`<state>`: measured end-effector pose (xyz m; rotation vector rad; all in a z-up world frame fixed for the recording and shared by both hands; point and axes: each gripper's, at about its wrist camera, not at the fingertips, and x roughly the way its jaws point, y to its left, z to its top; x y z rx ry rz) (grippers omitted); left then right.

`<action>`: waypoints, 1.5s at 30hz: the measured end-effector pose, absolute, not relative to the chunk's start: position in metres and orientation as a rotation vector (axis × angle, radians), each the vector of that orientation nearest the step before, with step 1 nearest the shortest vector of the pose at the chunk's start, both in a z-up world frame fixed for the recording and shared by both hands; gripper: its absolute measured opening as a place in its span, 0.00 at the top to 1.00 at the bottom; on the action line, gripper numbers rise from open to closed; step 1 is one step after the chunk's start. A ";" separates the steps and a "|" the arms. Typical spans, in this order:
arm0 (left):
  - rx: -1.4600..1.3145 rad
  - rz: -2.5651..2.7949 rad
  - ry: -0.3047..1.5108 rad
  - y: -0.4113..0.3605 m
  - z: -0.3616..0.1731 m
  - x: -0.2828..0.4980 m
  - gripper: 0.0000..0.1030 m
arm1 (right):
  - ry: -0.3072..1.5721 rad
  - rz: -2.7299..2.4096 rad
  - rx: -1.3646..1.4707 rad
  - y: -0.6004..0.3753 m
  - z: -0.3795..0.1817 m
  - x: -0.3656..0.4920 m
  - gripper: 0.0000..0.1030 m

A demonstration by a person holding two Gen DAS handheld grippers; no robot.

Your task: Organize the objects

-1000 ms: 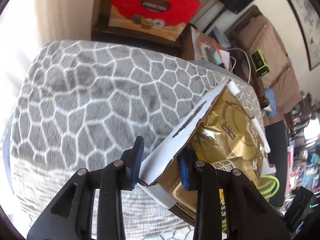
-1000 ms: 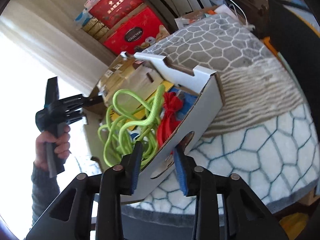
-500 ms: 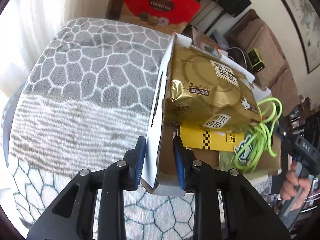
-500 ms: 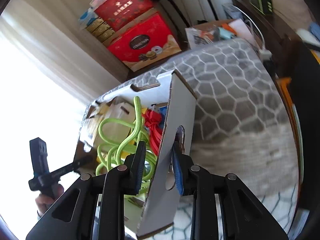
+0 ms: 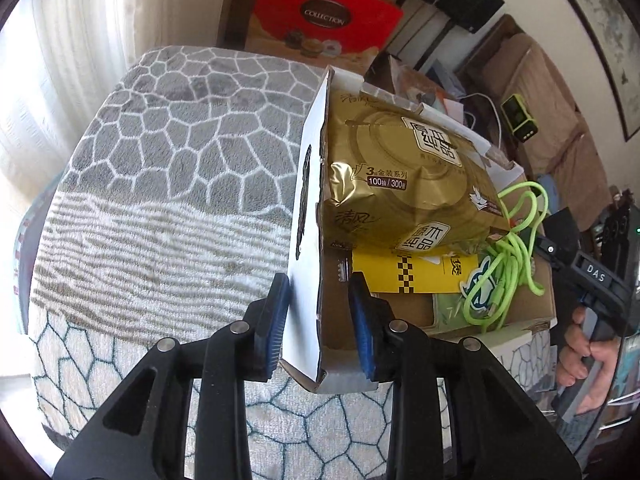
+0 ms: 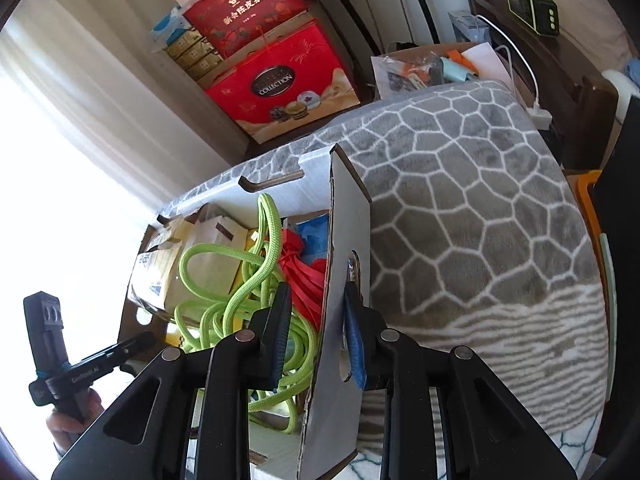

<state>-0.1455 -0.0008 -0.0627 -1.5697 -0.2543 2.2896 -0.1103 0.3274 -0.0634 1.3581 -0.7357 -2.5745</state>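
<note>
Left wrist view: left gripper [image 5: 320,322] straddles the white cardboard box [image 5: 306,216] wall, fingers parted.
Right gripper [image 6: 318,334]: likewise astride the opposite wall, not clamped.

White cardboard box [image 5: 306,240] sat open-topped on grey patterned blanket, one end wall between left gripper [image 5: 320,320] fingers, opposite wall between right gripper [image 6: 316,336] fingers. Inside, just ahead of left gripper: gold tissue pack [image 5: 404,184] atop yellow packet [image 5: 408,276]. Neon green cord [image 6: 256,280] lay coiled beside red item [image 6: 304,268], near right gripper.
</note>
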 end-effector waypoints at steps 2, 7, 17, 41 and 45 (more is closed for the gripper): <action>-1.569 2.291 -0.254 0.001 -0.062 -0.146 0.73 | -0.732 -2.577 1.348 0.328 -0.063 -0.110 0.77; -1.567 2.291 -0.262 0.002 -0.064 -0.149 0.72 | -0.649 -2.608 1.360 0.321 -0.060 -0.112 0.77; -1.426 2.472 -0.164 -0.012 -0.040 -0.128 0.35 | -0.405 -2.763 1.357 0.307 -0.036 -0.080 0.58; -1.152 2.669 0.022 0.014 0.019 -0.028 0.00 | -0.125 -3.027 1.190 0.232 0.001 0.025 0.15; -1.151 2.672 0.029 0.018 0.019 -0.018 0.00 | -0.140 -3.029 1.201 0.230 -0.003 0.034 0.11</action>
